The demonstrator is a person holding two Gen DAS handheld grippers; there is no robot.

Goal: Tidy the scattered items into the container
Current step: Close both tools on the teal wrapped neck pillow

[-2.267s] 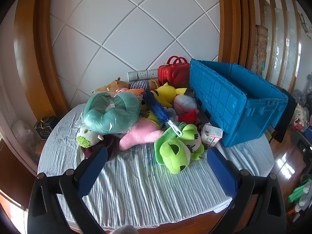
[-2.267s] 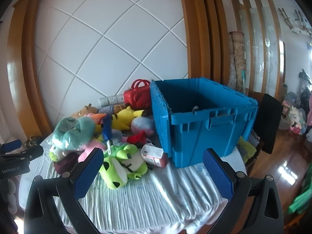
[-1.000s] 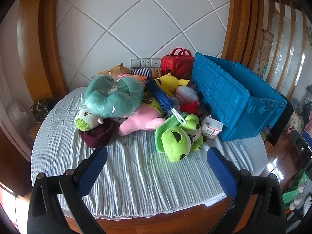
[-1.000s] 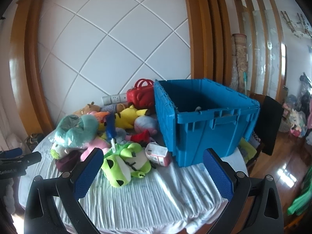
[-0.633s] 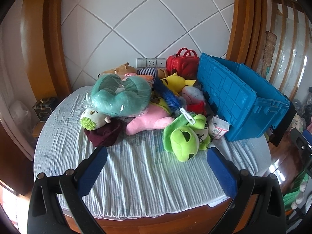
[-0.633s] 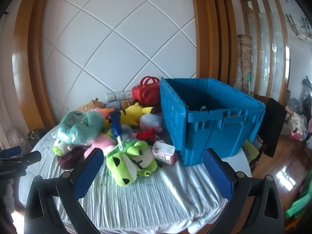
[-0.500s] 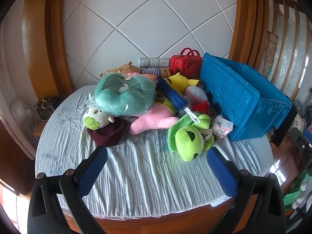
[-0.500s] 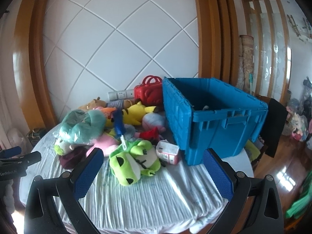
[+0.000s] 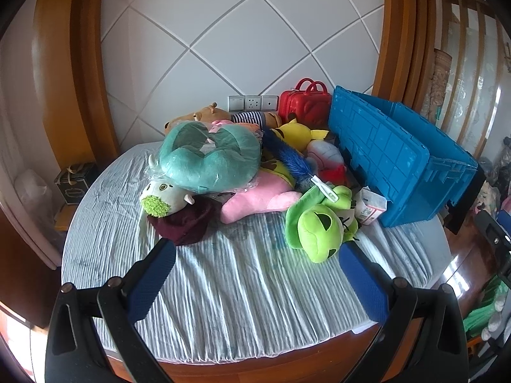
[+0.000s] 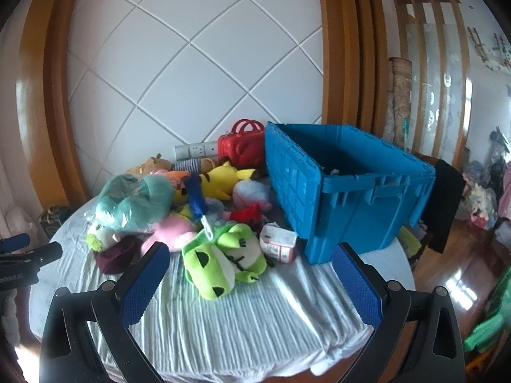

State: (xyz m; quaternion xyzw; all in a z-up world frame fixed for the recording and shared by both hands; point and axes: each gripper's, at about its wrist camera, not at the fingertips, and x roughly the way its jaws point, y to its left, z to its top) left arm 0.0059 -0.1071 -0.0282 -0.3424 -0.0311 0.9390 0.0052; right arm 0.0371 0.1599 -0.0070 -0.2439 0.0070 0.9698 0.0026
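While both grippers hang back over the near edge of the table (image 9: 242, 312), the job looks barely begun — the toys lie heaped at mid-frame and the crate is nearly empty. At lower left of the left wrist view, the left gripper (image 9: 257, 279) has its jaws spread wide, holding nothing. Just above its left finger sit a maroon plush (image 9: 186, 223) and a white green-snouted toy (image 9: 163, 196), under a teal cushion (image 9: 210, 159) wrapped in clear plastic. Toward the centre lie a pink plush (image 9: 258, 196), a blue feather duster (image 9: 292, 162) and a yellow plush (image 9: 295, 134). Right of centre, the green frog (image 9: 317, 226) lies nearest, touching a small carton (image 9: 370, 206). At right stands the blue crate (image 10: 351, 204) — open, with only a small pale thing glimpsed inside. The right gripper (image 10: 250, 282), at the bottom of its own view, is likewise wide and empty, with the frog between its fingers further off.
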